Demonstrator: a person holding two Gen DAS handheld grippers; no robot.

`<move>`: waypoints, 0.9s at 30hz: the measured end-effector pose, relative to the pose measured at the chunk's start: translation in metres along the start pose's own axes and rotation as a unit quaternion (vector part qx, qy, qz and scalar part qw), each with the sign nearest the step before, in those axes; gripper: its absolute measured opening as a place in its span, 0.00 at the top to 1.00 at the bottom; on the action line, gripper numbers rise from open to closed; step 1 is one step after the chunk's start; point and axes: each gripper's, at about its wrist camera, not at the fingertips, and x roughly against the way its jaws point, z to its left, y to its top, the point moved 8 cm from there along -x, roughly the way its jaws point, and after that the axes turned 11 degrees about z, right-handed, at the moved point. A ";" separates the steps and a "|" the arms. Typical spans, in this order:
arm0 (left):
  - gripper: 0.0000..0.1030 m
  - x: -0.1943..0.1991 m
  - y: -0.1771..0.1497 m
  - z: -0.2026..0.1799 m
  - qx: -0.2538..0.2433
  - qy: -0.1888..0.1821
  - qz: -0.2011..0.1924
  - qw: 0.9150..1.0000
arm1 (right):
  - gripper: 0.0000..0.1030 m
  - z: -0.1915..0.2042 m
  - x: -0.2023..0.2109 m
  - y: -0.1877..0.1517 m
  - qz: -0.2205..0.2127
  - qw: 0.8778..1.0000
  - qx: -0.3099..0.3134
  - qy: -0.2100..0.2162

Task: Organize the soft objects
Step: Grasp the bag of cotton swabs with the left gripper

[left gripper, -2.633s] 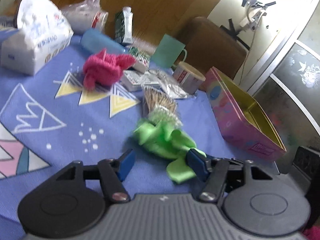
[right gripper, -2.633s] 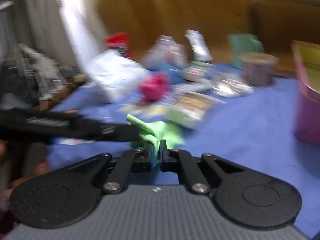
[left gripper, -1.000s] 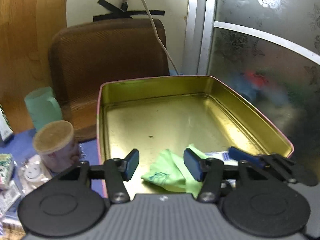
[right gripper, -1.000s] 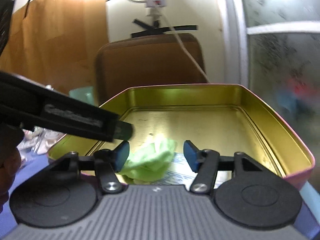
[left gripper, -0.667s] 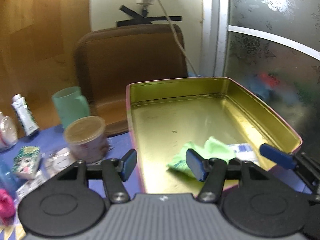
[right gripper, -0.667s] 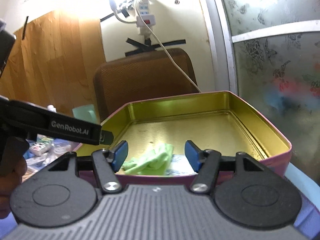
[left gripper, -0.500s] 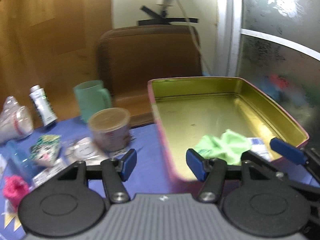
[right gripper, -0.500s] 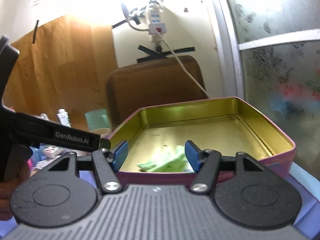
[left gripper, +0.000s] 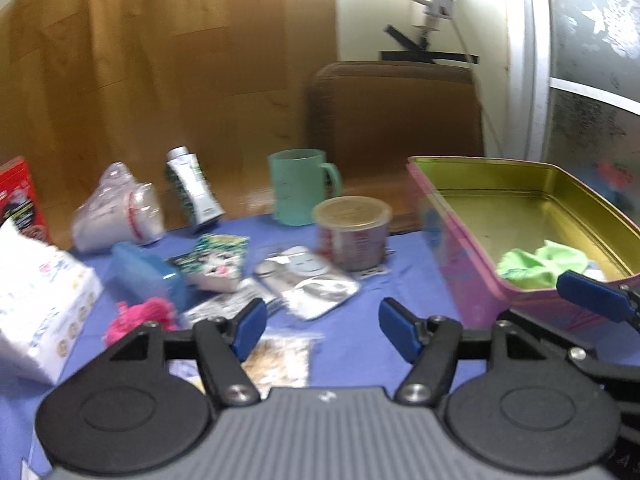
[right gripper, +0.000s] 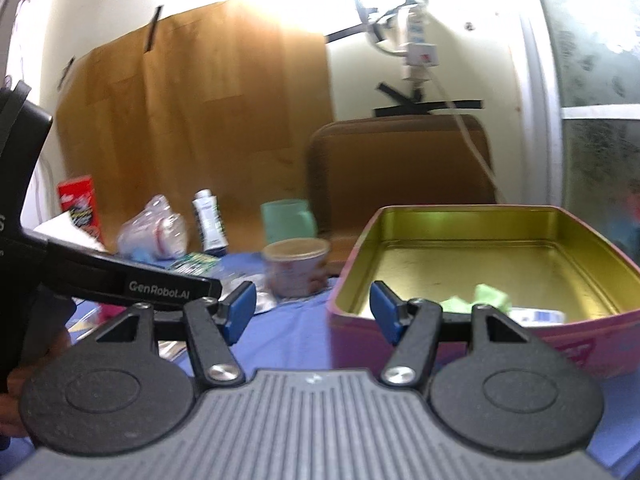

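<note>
Blue tablecloth (left gripper: 360, 344) crowded: tissue pack (left gripper: 36, 312), pink tin (left gripper: 472, 280), mug (left gripper: 298, 186), cup (left gripper: 352, 232), foil packets (left gripper: 316, 284).

Risk: reach for pink knit piece (left gripper: 140, 318) could snag packets lying just beside it, dragging clutter along.

Left gripper (left gripper: 322, 326) empty, jaws spread wide; pink knit piece low-left of left finger.

Right gripper (right gripper: 310, 312) likewise spread, empty.

Green cloth (left gripper: 540, 264) lies inside tin, apart from both.

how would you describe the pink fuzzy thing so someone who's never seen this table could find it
Start at the blue tablecloth and go to its left side, where a big white tissue pack sits. Just right of that pack, in front of a blue plastic case, lies the pink knitted cloth. It is the only hot-pink, yarn-textured bundle among smooth packets and containers.
</note>
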 end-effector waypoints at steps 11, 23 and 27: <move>0.35 -0.008 -0.031 0.081 0.047 0.050 0.008 0.998 | 0.33 0.052 -0.027 -0.014 0.052 0.997 0.034 0.034; 0.33 -0.026 -0.072 0.166 0.142 0.040 0.021 0.989 | 0.27 0.093 -0.053 -0.025 0.100 0.991 0.061 0.065; 0.33 -0.022 -0.073 0.171 0.160 0.013 0.002 0.987 | 0.22 0.101 -0.071 -0.021 0.124 0.987 0.044 0.090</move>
